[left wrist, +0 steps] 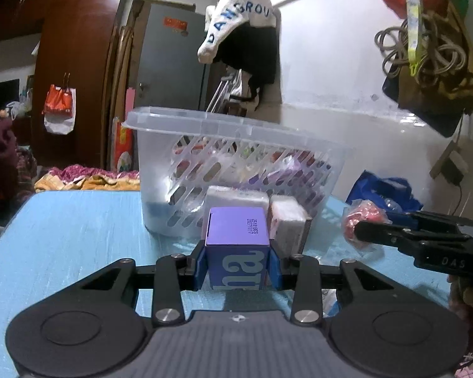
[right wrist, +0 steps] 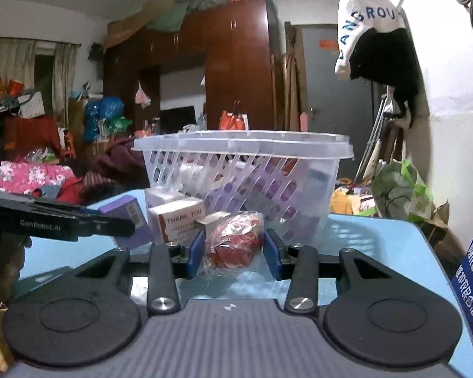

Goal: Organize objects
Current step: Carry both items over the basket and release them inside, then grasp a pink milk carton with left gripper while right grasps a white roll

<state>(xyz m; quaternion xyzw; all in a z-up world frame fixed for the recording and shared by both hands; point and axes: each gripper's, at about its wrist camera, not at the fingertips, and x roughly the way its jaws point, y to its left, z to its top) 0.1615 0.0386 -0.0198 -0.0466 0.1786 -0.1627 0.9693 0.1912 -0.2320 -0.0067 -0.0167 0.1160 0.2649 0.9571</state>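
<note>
At frame centre, our left tool (left wrist: 238,263) clamps the purple box (left wrist: 236,252); our right tool (right wrist: 233,253) stands apart around the wrapped red ball (right wrist: 235,242), whose slick wrap could slip below the basket (right wrist: 242,140).

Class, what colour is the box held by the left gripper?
Purple box with pale lettering, in the left gripper; clearest in the left wrist view.

Both rigs look the same: the left gripper (left wrist: 238,267) and right gripper (right wrist: 234,253) have blue pads, black linkage arms with silver screws, round black discs and a ribbed grey body. Side lettering reads "DAS" and "GenRobot.AI".
</note>
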